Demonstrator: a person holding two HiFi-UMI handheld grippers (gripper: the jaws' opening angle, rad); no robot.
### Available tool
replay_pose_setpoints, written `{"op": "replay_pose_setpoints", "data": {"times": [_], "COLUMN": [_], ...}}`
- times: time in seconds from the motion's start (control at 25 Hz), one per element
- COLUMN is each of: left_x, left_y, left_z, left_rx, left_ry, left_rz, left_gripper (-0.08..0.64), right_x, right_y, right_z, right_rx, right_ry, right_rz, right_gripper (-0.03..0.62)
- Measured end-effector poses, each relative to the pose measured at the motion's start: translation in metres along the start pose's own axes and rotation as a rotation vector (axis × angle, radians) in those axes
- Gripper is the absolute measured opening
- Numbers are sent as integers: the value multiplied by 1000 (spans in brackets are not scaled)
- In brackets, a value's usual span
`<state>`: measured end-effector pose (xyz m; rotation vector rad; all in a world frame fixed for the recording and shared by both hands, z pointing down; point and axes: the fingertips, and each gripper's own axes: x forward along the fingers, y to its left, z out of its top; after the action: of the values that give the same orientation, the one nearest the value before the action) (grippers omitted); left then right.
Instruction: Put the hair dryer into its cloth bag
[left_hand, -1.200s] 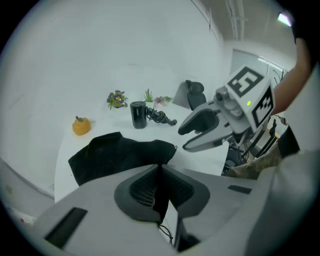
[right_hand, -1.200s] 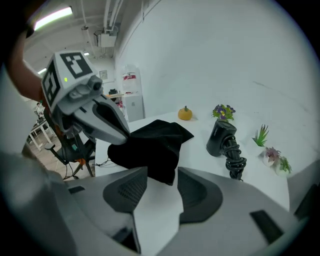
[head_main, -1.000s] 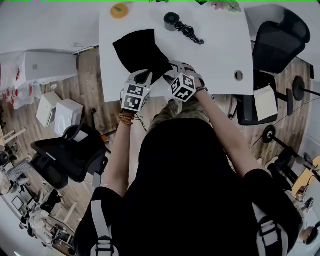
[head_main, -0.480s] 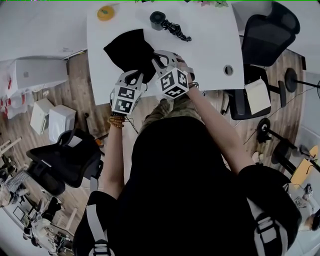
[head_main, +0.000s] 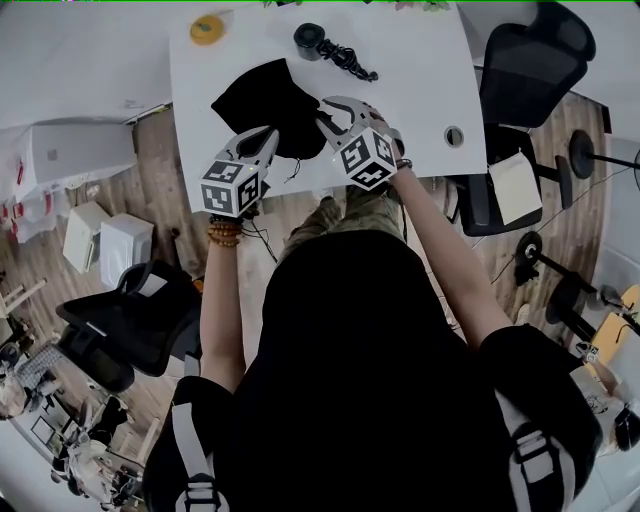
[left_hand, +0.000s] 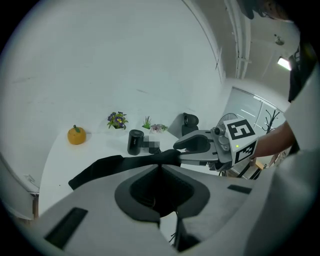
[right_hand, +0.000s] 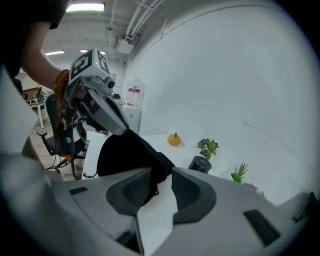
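The black cloth bag (head_main: 262, 97) lies on the white table (head_main: 420, 90), its near rim lifted. My left gripper (head_main: 268, 136) is shut on that rim (left_hand: 161, 159). My right gripper (head_main: 331, 108) is at the rim a little to the right. Its jaws have just been opening, and the bag's edge (right_hand: 156, 169) sits between them against the left pad, with a gap to the right pad. The black hair dryer (head_main: 312, 38) stands at the table's far side with its cord (head_main: 352, 63) beside it, apart from both grippers; it also shows as hair dryer (left_hand: 135, 141) and hair dryer (right_hand: 201, 163).
An orange ornament (head_main: 207, 28) sits at the far left corner of the table, and small potted plants (left_hand: 117, 120) stand along the back edge. A black office chair (head_main: 540, 60) stands right of the table, another chair (head_main: 130, 320) on the floor at the left.
Both grippers have risen and drawn slightly apart, the left one swinging left. The bag's near rim has come up off the table with them.
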<state>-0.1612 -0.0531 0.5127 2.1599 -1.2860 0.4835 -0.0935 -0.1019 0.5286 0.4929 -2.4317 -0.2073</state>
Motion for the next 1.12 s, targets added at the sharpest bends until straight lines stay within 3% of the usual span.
{"op": "replay_pose_setpoints", "data": {"times": [0.16,0.32,0.44,0.6,0.88,1.12], "left_x": [10,21,28,40,55,61], "left_y": [-5,-13,-17,-21,-25,-28], "left_z": [-3,-7,-10,-16,-26,-29], "left_rx": [11,3,-13,-16,-12,-34], "left_ry": [30,54,76,145,214,237], "left_rz": [-10,-24,-39,-48,-55,-53], "left_gripper": [38,38,38,38,38,38], "right_x": [-4,-18,-25,-22,14,57], "right_y": [-1,26,24,-20,-95,-126], "right_z": [-4,-4,-17,-36,-67,-76], "right_rx": [-3,-36,8,157,167,206], "right_ry": [-1,-42,-42,-46,56,104], "right_rz": [20,232,285,222,86,90], "right_gripper": [126,138,160,169,229,263]}}
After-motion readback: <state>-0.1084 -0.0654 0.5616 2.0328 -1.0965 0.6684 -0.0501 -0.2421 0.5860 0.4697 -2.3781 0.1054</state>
